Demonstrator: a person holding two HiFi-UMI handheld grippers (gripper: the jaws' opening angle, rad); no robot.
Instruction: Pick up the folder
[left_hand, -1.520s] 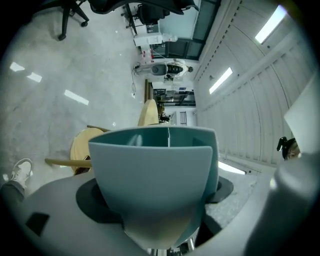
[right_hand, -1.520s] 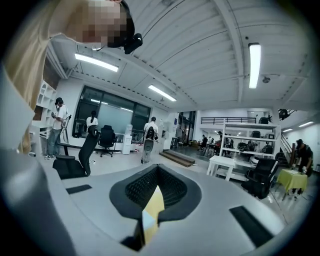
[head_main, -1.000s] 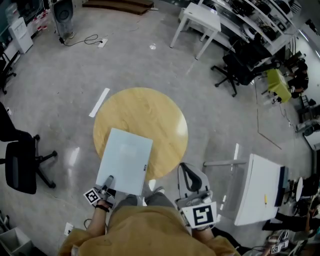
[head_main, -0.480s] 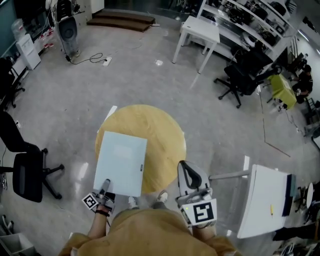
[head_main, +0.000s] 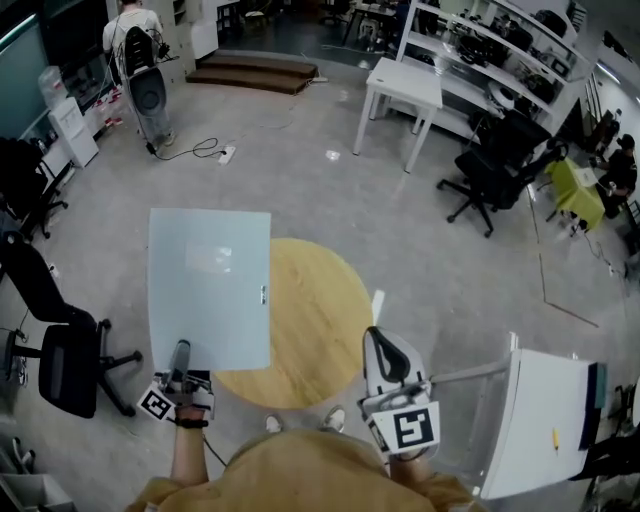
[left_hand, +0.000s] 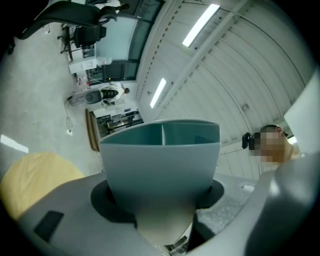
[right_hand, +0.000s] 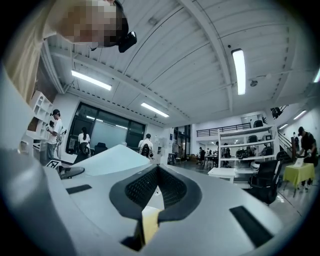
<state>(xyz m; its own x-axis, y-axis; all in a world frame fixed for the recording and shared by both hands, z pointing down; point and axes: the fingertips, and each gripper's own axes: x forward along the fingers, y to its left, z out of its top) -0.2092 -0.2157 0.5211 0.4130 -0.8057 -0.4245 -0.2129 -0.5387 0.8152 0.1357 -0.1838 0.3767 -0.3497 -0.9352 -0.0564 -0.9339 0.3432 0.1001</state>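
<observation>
A pale blue folder (head_main: 208, 290) hangs in the air over the left part of the round wooden table (head_main: 320, 320). My left gripper (head_main: 181, 352) is shut on its near edge. In the left gripper view the folder (left_hand: 162, 150) stands edge-on, clamped between the jaws of the left gripper (left_hand: 163, 202). My right gripper (head_main: 379, 338) sits at the table's near right rim, jaws together and empty. In the right gripper view the right gripper (right_hand: 157, 169) points level, and the folder (right_hand: 107, 157) shows to its left.
A black office chair (head_main: 62, 365) stands left of the table and a white desk (head_main: 545, 420) stands at the right. Farther off are a white table (head_main: 405, 70), black chairs (head_main: 490, 165), shelving and a person (head_main: 130, 30) at the back left.
The left gripper has risen with the folder, which has come off the table top and now hangs above it. The right gripper has shifted only a little.
</observation>
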